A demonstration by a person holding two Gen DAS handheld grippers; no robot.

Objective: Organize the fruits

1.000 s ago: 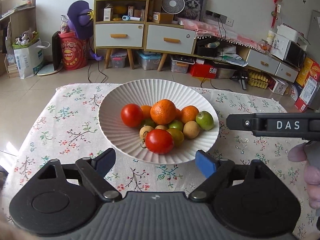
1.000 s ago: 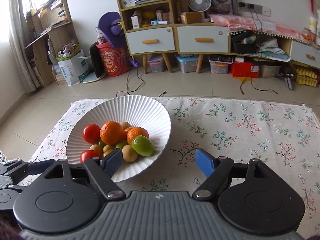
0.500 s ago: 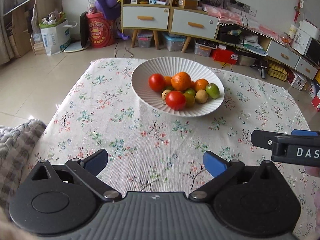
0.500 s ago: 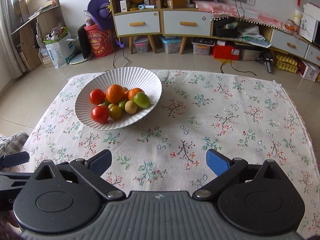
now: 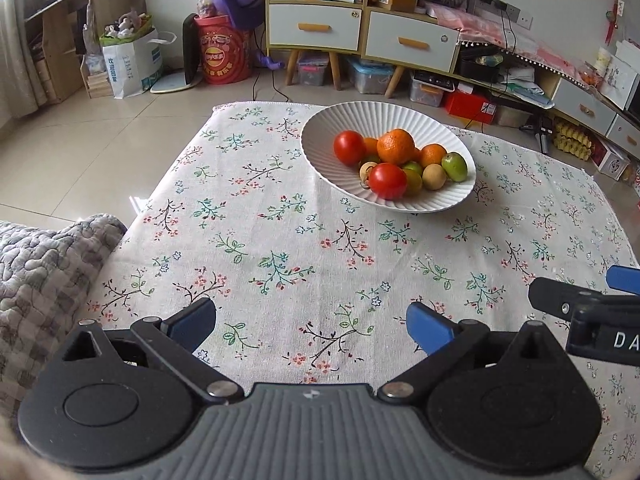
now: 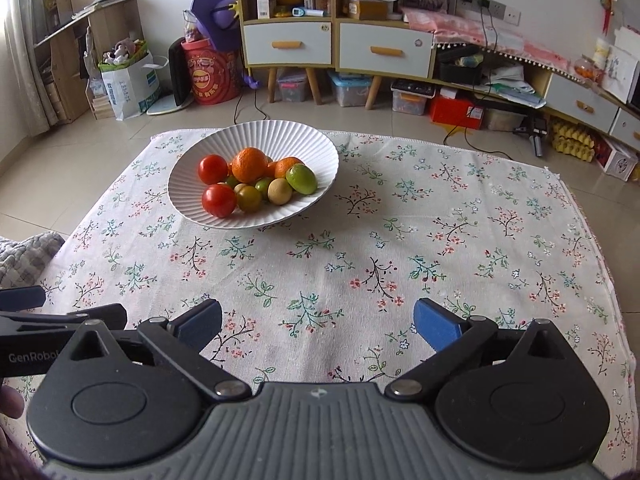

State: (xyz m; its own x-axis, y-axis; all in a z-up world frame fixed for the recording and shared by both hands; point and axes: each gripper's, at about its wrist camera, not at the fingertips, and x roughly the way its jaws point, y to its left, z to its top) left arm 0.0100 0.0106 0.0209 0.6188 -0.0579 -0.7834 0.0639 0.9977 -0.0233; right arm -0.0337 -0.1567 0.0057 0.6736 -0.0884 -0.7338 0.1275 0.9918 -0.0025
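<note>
Fruit [image 5: 394, 162] sits heaped in the white bowl [image 5: 320, 136], upper centre of frame, none left on the cloth [image 5: 280, 240]. I hold the left gripper [image 5: 311, 322] and right gripper [image 6: 318, 320] spread, empty, well short; jaws just opened. I judge it finished.

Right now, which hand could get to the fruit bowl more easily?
Probably the left. The bowl sits toward the left side of the tablecloth, nearer the left gripper than the right gripper. Both are empty, jaws wide open.
</note>
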